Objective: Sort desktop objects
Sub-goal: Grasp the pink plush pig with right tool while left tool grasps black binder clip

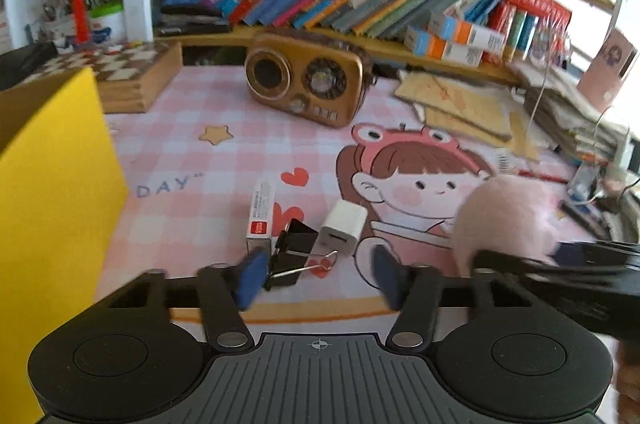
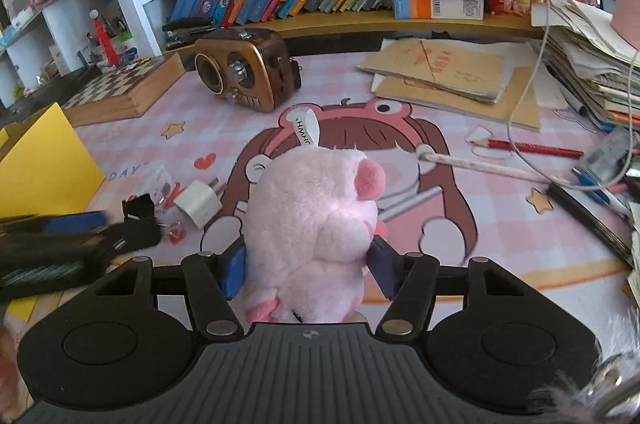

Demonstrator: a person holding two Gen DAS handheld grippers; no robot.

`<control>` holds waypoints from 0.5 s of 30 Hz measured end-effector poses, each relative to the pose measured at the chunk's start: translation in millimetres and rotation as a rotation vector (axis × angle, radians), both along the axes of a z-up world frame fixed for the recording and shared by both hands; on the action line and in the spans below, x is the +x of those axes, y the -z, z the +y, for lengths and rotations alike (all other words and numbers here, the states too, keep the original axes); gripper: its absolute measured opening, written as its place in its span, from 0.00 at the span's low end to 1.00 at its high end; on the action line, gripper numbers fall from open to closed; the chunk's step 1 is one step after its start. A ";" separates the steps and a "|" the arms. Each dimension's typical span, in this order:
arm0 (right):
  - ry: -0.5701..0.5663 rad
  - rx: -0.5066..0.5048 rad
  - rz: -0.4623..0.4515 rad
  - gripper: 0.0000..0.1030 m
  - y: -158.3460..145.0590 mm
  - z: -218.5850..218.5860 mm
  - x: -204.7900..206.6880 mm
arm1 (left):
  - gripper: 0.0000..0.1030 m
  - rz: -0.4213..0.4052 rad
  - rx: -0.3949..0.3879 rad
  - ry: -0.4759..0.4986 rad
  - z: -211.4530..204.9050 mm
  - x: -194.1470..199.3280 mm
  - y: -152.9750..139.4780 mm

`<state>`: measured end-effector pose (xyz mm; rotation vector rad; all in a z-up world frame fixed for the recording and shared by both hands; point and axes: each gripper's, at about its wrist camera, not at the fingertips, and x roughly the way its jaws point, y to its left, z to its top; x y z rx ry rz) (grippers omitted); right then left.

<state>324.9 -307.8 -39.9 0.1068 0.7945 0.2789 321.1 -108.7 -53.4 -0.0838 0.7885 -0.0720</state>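
White charger [image 1: 345,226] sits just beside binder clip [image 1: 291,251].

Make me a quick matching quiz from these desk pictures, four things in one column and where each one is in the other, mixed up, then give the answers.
Things:
1. pink plush toy
2. black binder clip
3. brown retro radio
4. red pencil

Places:
A. at the back of the pink mat, below the bookshelf
B. lying on the mat near the stacked papers
C. between the right gripper's fingers
D. beside the white charger plug, just ahead of the left gripper

Pairs: 1-C, 2-D, 3-A, 4-B
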 end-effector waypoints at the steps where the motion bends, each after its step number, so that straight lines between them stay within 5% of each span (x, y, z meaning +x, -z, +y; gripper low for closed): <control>1: 0.001 0.003 0.003 0.57 -0.4 -1.3 -2.6 | 0.47 0.005 0.012 0.001 -0.7 4.2 3.4; 4: 0.003 0.008 0.012 0.57 -1.5 -4.8 -8.2 | 0.28 0.029 0.025 0.003 0.3 14.9 11.6; 15: -0.004 0.021 0.018 0.57 -4.9 -8.6 -20.2 | 0.24 -0.043 0.020 0.058 -6.8 -5.4 -8.8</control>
